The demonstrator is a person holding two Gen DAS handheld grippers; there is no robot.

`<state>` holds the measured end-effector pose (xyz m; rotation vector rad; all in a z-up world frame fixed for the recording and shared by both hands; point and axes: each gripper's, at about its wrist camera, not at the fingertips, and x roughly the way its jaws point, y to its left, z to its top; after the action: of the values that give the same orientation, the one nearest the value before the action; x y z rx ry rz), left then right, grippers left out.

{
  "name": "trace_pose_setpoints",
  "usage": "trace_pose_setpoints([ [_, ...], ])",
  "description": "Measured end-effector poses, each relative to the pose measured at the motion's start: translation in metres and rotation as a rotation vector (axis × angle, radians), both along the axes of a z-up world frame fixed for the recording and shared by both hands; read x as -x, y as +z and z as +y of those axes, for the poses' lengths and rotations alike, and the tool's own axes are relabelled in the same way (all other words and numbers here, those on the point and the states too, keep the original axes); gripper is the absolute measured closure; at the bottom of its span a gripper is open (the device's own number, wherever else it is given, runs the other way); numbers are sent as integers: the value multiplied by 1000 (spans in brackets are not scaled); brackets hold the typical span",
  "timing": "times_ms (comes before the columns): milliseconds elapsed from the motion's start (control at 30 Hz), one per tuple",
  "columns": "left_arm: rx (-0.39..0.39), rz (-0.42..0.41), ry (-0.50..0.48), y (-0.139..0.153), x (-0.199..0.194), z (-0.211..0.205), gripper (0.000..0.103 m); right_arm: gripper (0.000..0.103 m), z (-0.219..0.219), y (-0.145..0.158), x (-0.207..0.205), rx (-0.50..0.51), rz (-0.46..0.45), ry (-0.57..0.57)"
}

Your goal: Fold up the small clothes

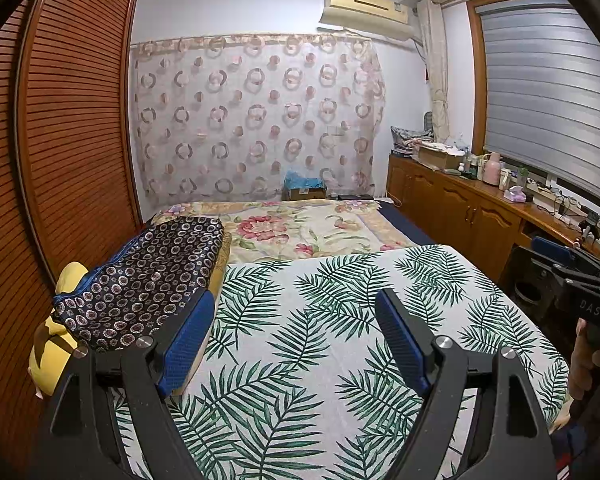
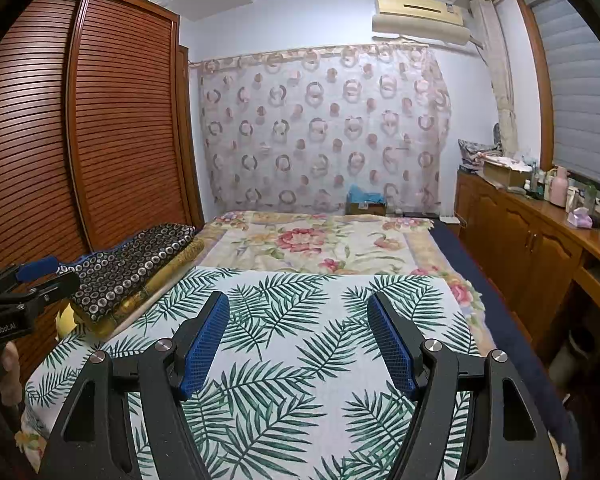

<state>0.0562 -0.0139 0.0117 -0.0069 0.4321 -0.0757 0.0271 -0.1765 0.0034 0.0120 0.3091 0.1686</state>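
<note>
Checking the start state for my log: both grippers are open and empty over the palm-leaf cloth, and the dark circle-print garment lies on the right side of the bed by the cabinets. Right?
Not quite. The dark circle-print garment lies on the left side, by the slatted wardrobe, as the left wrist view shows. The left gripper and right gripper are indeed open and empty over the palm-leaf cloth.

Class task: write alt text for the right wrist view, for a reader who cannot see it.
The open right gripper hovers over a palm-leaf cloth spread on a bed. A dark circle-patterned garment lies at the left by a slatted wardrobe, near the left gripper.
</note>
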Motion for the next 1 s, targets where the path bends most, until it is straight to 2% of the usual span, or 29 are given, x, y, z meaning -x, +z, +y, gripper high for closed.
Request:
trace_pose_setpoints([
  [1000,2,-14,-1,7,0,-3,20,30,-10,1,-4,-8,-5,5],
])
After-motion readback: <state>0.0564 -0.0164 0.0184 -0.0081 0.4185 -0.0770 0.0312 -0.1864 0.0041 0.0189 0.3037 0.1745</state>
